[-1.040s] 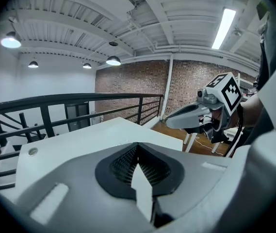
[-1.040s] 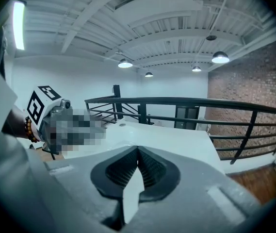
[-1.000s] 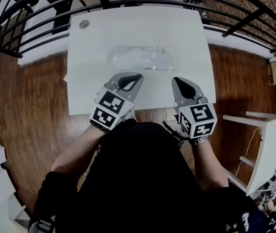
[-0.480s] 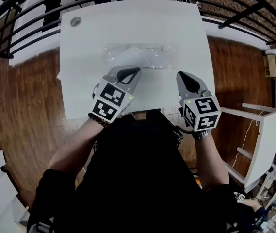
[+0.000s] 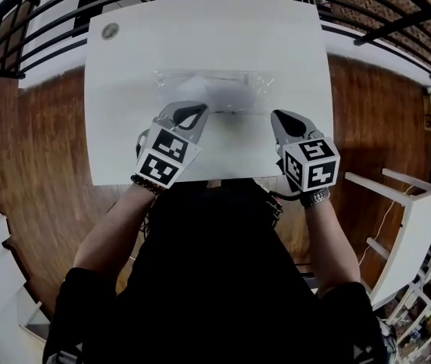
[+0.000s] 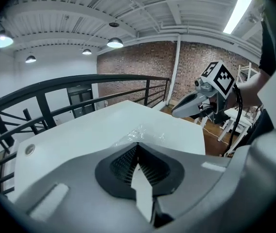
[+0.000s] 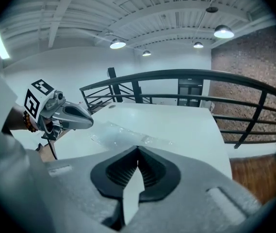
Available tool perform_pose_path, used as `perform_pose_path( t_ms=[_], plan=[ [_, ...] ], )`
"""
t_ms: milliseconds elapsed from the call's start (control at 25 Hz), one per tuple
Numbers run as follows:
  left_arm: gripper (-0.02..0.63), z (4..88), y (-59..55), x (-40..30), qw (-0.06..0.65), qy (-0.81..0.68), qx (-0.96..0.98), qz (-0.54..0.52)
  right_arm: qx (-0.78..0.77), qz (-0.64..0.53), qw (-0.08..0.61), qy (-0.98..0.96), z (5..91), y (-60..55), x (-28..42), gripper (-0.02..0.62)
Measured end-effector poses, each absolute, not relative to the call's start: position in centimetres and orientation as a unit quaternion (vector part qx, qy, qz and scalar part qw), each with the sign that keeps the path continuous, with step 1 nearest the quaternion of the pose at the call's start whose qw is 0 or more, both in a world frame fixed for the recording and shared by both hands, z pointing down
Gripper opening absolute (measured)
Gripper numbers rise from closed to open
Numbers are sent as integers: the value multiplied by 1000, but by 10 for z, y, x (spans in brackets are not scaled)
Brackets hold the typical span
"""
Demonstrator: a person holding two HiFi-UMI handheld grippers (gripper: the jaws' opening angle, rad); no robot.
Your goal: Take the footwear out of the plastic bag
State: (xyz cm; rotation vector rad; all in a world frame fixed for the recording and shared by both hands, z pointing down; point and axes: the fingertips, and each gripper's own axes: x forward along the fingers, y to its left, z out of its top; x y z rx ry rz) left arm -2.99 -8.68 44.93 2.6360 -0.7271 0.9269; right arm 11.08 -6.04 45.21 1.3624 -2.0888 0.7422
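Observation:
A clear plastic bag (image 5: pixel 213 89) lies flat at the middle of the white table (image 5: pixel 291 44). Pale footwear inside it is hard to tell from the tabletop. My left gripper (image 5: pixel 197 111) is shut and empty, its tip at the bag's near edge, left of centre. My right gripper (image 5: pixel 281 117) is also shut and empty, just off the bag's near right corner. The left gripper view looks over its closed jaws at the crinkled bag (image 6: pixel 145 135) and the right gripper (image 6: pixel 196 102). The right gripper view shows the bag (image 7: pixel 128 132) and the left gripper (image 7: pixel 72 115).
A round grommet (image 5: pixel 110 30) sits in the table's far left corner. Black railings (image 5: pixel 41 29) run behind and beside the table. A white frame stand (image 5: pixel 408 218) is on the wood floor to the right. My body is at the table's near edge.
Both grippers have moved forward over the table toward the bag, and the left tip has reached its near edge. Both stayed shut. The bag has not moved.

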Motion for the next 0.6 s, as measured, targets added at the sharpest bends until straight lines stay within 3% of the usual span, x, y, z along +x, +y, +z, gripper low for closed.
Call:
perform_pose_path(
  t_ms=[120,160,320,600],
  plan=[
    [17,464,-91,-28,130,-262,893,342,489,293,264,-778,468,-71,124,-4],
    [17,468,-93,-27,131,-266,889,348,482,300,262,-780,473,-75,127,34],
    [25,477,-97,-30,131,-286,874,371,452,328,258,-788,493,-88,133,62],
    [169,485,-116,-61,140,-356,837,392,384,392,229,-804,513,-102,126,177]
  ],
)
